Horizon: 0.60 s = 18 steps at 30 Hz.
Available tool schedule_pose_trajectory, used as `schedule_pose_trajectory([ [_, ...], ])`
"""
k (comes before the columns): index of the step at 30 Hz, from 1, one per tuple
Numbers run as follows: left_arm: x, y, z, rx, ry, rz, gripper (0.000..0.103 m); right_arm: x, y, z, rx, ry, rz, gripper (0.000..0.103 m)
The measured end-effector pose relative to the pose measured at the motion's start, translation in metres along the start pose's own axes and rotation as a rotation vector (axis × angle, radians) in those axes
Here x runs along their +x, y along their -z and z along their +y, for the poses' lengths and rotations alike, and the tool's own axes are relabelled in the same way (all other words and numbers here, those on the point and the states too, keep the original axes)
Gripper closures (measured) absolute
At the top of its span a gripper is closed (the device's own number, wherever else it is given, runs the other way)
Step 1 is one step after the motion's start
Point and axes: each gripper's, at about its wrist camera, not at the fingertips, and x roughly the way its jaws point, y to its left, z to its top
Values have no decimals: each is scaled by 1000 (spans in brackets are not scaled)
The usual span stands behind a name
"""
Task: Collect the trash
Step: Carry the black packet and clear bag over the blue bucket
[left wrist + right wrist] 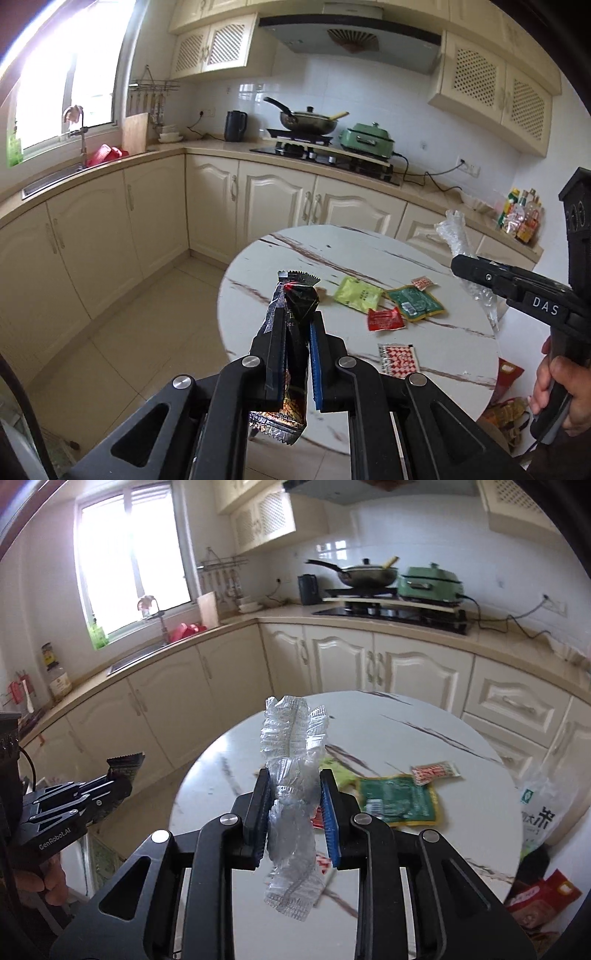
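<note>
A run of cream kitchen cabinets (155,218) fills the left and middle of the left wrist view, under a countertop (207,149) that crosses the upper half of the frame. Below centre and to the right stands a round marble-patterned table (295,251), its top streaked with brown veins. At the right edge of that view a hand (561,391) grips the handle of the right gripper (293,814), whose jaws are drawn in narrow on a crumpled clear plastic wrapper (291,805) that stands tall in the centre of the right wrist view, above the table. In the lower centre of the left wrist view the left gripper (295,354) is pinched nearly closed on a black snack wrapper (295,306), which sticks up past the pads and hangs below them, above the table's left edge. On the tabletop, right of centre, lie a green packet (415,304), a yellow-green packet (358,293) just left of it, a red-and-white patterned packet (399,360) lower down, a red sachet (386,319) and, smallest, a red-and-white sachet (423,283) near the green packet's upper edge.
</note>
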Motion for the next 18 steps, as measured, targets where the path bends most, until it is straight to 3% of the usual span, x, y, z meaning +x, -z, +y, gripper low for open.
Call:
schedule_pose_trajectory([
  [6,-56,36,66,-82,-100,-19,96,37,2,108,-99,-159,39,78],
  [11,-84,71,121,-175,-186,-2,96,88,22,198,-170,-281,127,78],
  [18,-63,129,194,-320,-266,131,96,193,80,281,-221,-353,312,78],
])
